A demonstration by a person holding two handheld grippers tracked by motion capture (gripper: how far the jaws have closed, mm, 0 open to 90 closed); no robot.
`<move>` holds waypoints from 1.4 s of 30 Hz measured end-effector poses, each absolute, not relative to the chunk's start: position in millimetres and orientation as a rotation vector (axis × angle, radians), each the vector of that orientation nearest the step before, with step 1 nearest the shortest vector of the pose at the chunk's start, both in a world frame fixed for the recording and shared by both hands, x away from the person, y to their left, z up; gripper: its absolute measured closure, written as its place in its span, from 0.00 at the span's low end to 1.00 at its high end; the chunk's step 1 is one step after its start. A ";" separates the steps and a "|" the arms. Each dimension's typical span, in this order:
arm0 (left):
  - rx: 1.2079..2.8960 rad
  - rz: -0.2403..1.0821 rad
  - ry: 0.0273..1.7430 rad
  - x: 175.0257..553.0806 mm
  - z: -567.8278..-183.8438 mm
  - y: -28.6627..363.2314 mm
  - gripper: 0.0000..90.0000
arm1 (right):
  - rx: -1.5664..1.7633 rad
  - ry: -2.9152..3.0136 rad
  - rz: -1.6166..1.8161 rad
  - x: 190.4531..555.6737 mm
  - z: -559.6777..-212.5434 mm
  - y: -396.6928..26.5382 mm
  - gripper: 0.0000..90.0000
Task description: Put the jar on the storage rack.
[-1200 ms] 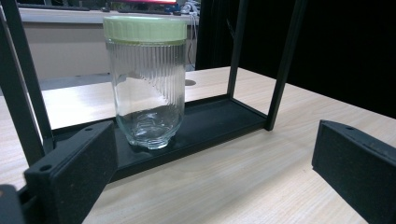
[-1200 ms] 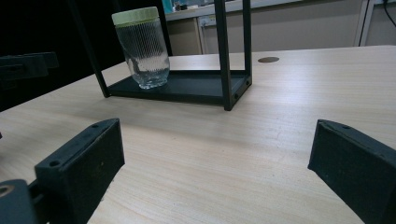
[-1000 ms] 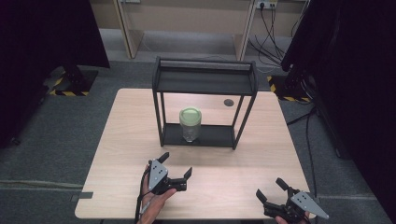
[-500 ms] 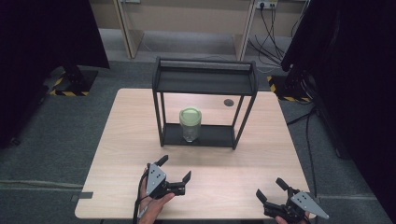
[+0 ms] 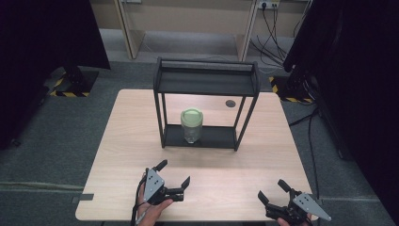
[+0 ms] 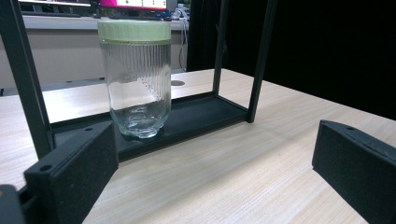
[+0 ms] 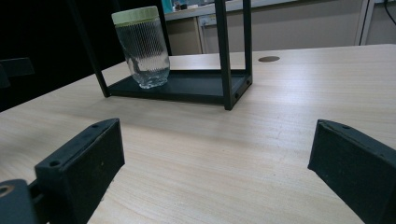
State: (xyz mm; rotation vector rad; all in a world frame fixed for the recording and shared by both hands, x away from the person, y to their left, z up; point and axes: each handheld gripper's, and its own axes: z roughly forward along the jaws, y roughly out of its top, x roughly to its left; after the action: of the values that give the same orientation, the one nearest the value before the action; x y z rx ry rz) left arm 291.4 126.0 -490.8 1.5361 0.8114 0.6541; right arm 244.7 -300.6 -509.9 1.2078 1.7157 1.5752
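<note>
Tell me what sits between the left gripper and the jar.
Only bare table and the front edge of the black rack lie between the open left gripper and the jar, as the left gripper view shows.

Illumination: even, from overhead; table (image 5: pixel 131 141) evenly lit.
Surroundings: side areas of the high view near black.
Shadows: soft, faint, beneath the rack (image 5: pixel 205 136).
Glare: small highlights on the glass jar (image 6: pixel 136 88).
Focus: jar sharp; near jaws and far background slightly soft.
Distortion: mild at the edges of the gripper views.
</note>
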 end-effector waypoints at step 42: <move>1.551 0.651 0.806 259.4 -497.0 146.4 0.00 | 1.203 1.720 1.572 244.8 -510.3 -298.4 0.04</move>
State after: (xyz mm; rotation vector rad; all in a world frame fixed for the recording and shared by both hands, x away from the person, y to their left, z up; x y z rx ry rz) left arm 259.4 146.4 -497.0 1.5508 0.8056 0.6513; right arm 244.8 -298.4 -510.3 1.2026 1.7200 1.5720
